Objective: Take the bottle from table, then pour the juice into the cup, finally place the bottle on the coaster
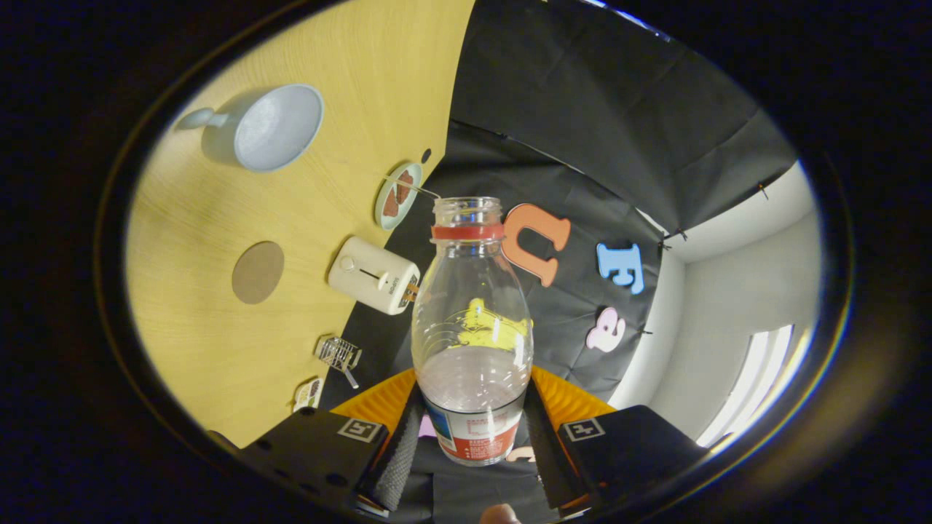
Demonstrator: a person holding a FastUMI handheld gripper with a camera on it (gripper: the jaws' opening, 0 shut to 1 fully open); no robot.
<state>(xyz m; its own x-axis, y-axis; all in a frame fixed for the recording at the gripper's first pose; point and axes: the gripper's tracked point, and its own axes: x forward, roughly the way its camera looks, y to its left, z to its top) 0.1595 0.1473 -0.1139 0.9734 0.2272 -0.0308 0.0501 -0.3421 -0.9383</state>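
Bottle (472,327) riding clamped between both fingers of gripper (472,429), held near its base, w/ cap off, tipped sideways off the table (189,342).
Looking light, near empty, thin slick plastic; low grip above label is seeming secure. Beyond the bottle: 1 cup (273,127), 1 coaster (258,272), 1 toaster (373,275), 1 small plate (397,196).

Wooden table (196,218): cup (266,129), coaster (258,272), toaster (373,275), plate (397,195).
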